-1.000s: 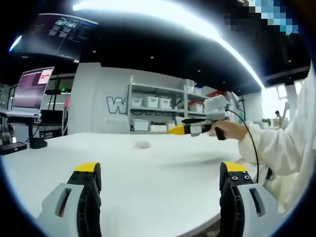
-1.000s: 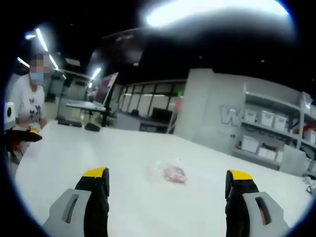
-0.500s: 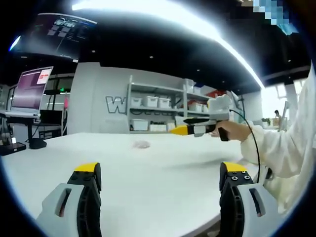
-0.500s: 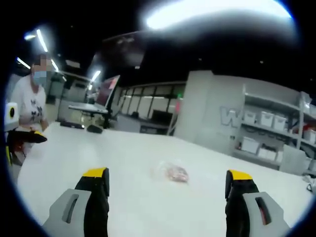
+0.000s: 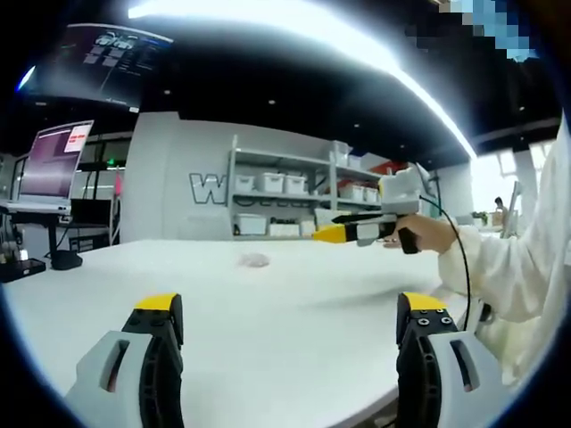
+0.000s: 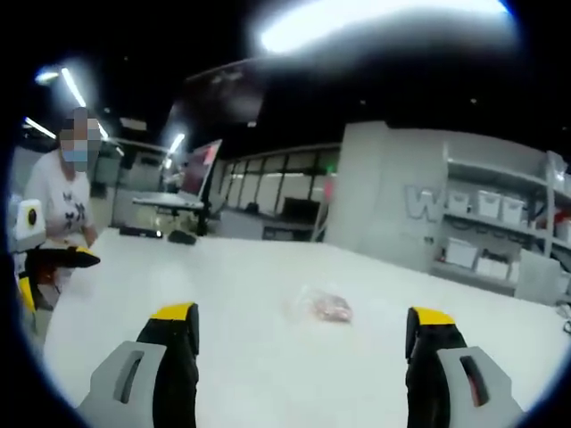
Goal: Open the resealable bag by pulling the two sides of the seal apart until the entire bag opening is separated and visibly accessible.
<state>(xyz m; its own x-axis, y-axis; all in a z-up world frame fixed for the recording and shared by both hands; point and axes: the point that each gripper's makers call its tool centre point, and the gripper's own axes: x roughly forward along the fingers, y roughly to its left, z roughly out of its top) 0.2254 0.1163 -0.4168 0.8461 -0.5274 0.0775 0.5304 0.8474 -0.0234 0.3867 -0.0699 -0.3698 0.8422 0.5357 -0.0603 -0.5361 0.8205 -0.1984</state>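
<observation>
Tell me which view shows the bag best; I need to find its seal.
The right gripper view: the bag lies nearer, with reddish contents visible through clear plastic, though the seal is too blurred to pick out. The left gripper view shows it as a small faint patch far across the table.

White table (image 5: 268,303); shelf (image 5: 285,201) holding white bins (labels unreadable); monitor (image 5: 58,160), perhaps lit.

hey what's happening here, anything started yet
A person holds a two-jaw gripper in each hand above a white table. A small clear resealable bag with something reddish inside lies flat on it, untouched. The left gripper and the right gripper both have jaws wide apart, short of the bag. Nothing has been gripped yet.
</observation>
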